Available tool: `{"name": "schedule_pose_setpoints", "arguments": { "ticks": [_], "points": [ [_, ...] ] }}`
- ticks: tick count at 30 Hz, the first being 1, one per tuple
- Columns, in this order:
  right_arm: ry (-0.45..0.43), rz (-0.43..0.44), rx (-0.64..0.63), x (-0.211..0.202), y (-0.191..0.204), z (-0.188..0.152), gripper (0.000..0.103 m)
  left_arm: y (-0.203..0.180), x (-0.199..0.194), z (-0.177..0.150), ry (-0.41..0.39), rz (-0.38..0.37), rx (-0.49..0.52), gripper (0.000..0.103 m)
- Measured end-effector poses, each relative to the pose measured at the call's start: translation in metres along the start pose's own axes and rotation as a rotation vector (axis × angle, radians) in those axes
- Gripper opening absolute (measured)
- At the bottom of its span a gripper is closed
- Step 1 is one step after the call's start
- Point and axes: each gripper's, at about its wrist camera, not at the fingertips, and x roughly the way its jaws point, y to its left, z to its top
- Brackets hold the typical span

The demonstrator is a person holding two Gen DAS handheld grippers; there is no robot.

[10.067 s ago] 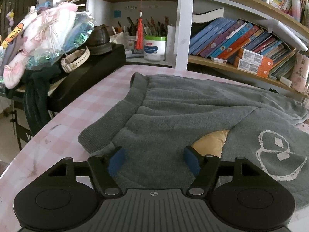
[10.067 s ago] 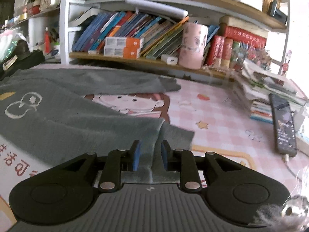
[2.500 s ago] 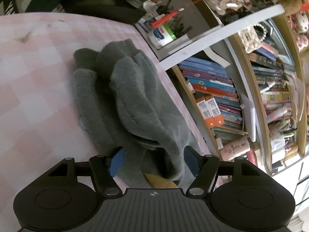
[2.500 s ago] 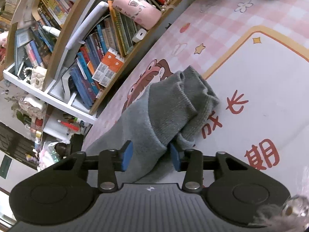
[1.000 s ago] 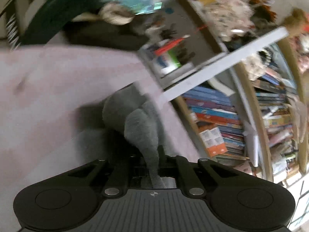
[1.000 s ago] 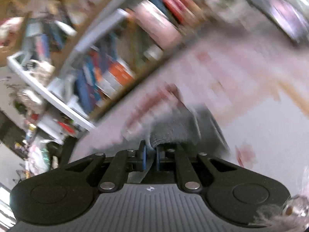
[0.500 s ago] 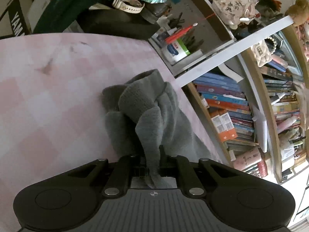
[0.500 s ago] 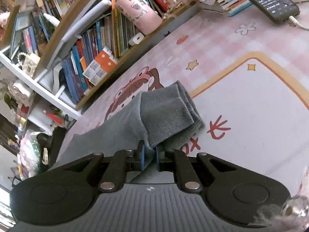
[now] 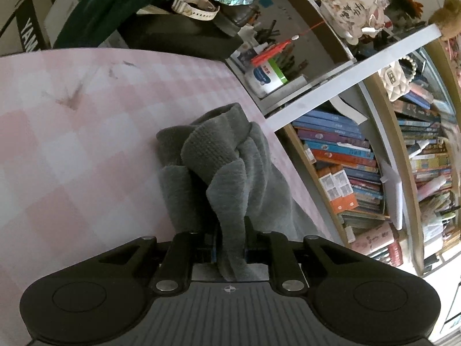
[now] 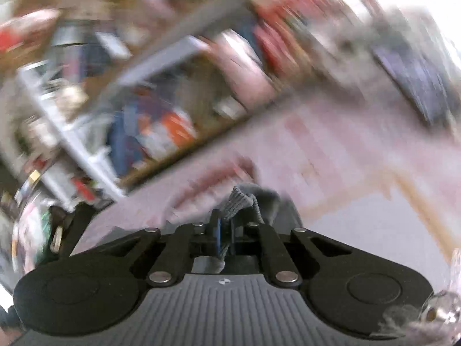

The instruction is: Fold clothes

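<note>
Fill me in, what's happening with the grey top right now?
A person is folding a grey sweater on a pink checked table, one handheld gripper per hand. The left gripper is shut on a bunched fold of it. The right gripper is shut on a ribbed edge; that view is heavily motion-blurred, so it is moving fast. The fold is not finished.

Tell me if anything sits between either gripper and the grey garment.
Nothing does. The left gripper is already shut on a fold of the garment, and the right gripper is shut on its ribbed edge. The right view is blurred, so its surroundings are unclear.
</note>
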Motion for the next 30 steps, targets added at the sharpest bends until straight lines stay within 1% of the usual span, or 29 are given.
{"name": "schedule_pose_setpoints", "arguments": {
  "ticks": [1, 3, 5, 7, 9, 10, 11, 12, 14, 15, 16, 17, 18, 20, 21, 22, 23, 24, 25, 26, 27, 28, 30],
  "points": [
    [-0.034, 0.016, -0.079, -0.007, 0.012, 0.000, 0.006, 0.000, 0.000, 0.000, -0.001, 0.002, 0.003, 0.016],
    [-0.024, -0.016, -0.154, -0.009, 0.020, -0.005, 0.006, 0.000, 0.000, -0.001, -0.003, 0.001, -0.001, 0.016],
    [0.071, -0.123, -0.138, 0.006, 0.011, -0.012, 0.006, 0.001, 0.001, -0.001, -0.004, -0.002, -0.004, 0.016],
    [0.161, -0.191, -0.049, 0.021, -0.010, -0.019, 0.008, 0.002, 0.001, -0.001, -0.003, -0.003, -0.002, 0.016],
    [0.155, -0.184, 0.019, 0.021, -0.020, -0.021, 0.014, 0.001, 0.000, 0.000, -0.003, 0.000, 0.002, 0.016],
    [0.127, -0.204, 0.006, 0.016, -0.018, -0.019, 0.023, 0.000, 0.000, 0.000, -0.005, 0.005, 0.007, 0.016],
    [0.098, -0.223, -0.008, 0.012, -0.015, -0.016, 0.028, -0.001, -0.001, 0.000, -0.007, 0.011, 0.013, 0.016],
    [0.068, -0.243, -0.023, 0.007, -0.012, -0.013, 0.028, -0.003, -0.003, 0.000, -0.013, 0.020, 0.023, 0.016],
    [-0.034, -0.290, -0.084, -0.004, -0.001, -0.007, 0.028, -0.010, -0.007, -0.001, -0.040, 0.046, 0.059, 0.019],
    [-0.081, -0.299, -0.120, -0.008, 0.006, -0.005, 0.028, -0.016, -0.010, -0.003, -0.061, 0.056, 0.090, 0.024],
    [-0.120, -0.290, -0.158, -0.011, 0.012, -0.003, 0.029, -0.021, -0.012, -0.004, -0.081, 0.065, 0.122, 0.031],
    [-0.135, -0.260, -0.202, -0.010, 0.021, -0.002, 0.032, -0.026, -0.014, -0.005, -0.097, 0.074, 0.152, 0.034],
    [-0.114, -0.213, -0.243, -0.005, 0.030, -0.004, 0.033, -0.031, -0.013, -0.006, -0.103, 0.081, 0.176, 0.040],
    [-0.070, -0.119, -0.323, 0.005, 0.046, -0.009, 0.035, -0.034, -0.008, -0.006, -0.090, 0.089, 0.197, 0.042],
    [-0.036, -0.078, -0.353, 0.013, 0.053, -0.012, 0.035, -0.034, -0.004, -0.006, -0.076, 0.088, 0.187, 0.041],
    [0.001, -0.053, -0.391, 0.022, 0.059, -0.017, 0.034, -0.032, -0.001, -0.006, -0.060, 0.079, 0.167, 0.038],
    [0.036, -0.031, -0.427, 0.030, 0.065, -0.022, 0.033, -0.031, 0.002, -0.006, -0.044, 0.070, 0.147, 0.038],
    [0.051, -0.031, -0.439, 0.033, 0.065, -0.025, 0.033, -0.030, 0.004, -0.006, -0.038, 0.064, 0.134, 0.038],
    [0.067, -0.031, -0.451, 0.036, 0.065, -0.027, 0.033, -0.030, 0.005, -0.007, -0.046, 0.062, 0.129, 0.033],
    [0.082, -0.031, -0.463, 0.039, 0.065, -0.030, 0.033, -0.030, 0.005, -0.007, -0.053, 0.060, 0.124, 0.026],
    [0.097, -0.031, -0.475, 0.042, 0.065, -0.033, 0.033, -0.033, 0.005, -0.007, -0.069, 0.064, 0.130, 0.010],
    [0.113, -0.030, -0.487, 0.045, 0.065, -0.036, 0.033, -0.040, 0.001, -0.007, -0.099, 0.068, 0.161, 0.007],
    [0.143, -0.030, -0.511, 0.051, 0.065, -0.041, 0.032, -0.059, -0.008, -0.009, -0.166, 0.050, 0.256, 0.007]
  ]
}}
